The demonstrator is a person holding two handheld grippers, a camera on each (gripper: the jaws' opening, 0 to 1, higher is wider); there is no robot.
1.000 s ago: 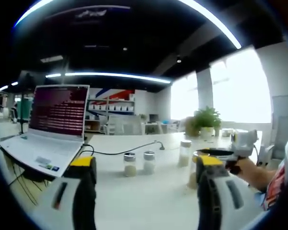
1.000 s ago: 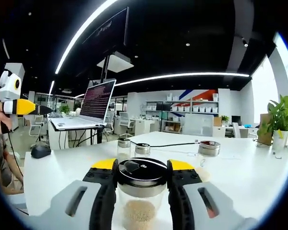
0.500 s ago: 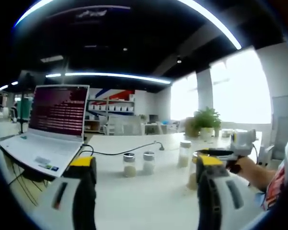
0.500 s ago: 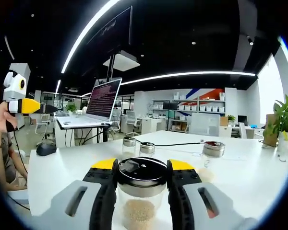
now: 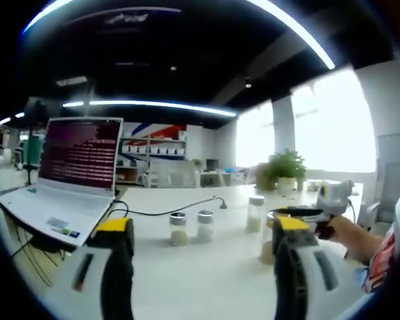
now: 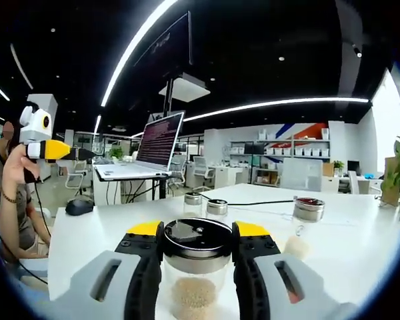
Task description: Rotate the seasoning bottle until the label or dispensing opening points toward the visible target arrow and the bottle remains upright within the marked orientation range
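Note:
In the right gripper view my right gripper point(image 6: 198, 231) is shut on the seasoning bottle point(image 6: 192, 290). The bottle is clear glass with pale granules and a black and steel lid point(image 6: 198, 237), and it stands upright on the white table point(image 6: 360, 250). The left gripper view shows the same bottle point(image 5: 267, 244) at the right, clamped by the right gripper point(image 5: 295, 213) in a person's hand point(image 5: 340, 233). My left gripper point(image 5: 204, 225) is open with nothing between its jaws, and it also appears raised at the left of the right gripper view as the left gripper point(image 6: 53, 149).
Two small steel-lidded jars point(image 5: 178, 229) point(image 5: 205, 225) and a taller bottle point(image 5: 255, 213) stand mid-table. An open laptop point(image 5: 67, 180) sits at the left with a black cable point(image 5: 180, 210). In the right gripper view a wide jar point(image 6: 308, 210), a mouse point(image 6: 80, 206) and the laptop point(image 6: 157, 143) lie beyond.
The right gripper view has swung, so the laptop, jars and left gripper all sit further right in it. The bottle stays clamped in the right jaws. The left gripper view is almost unchanged.

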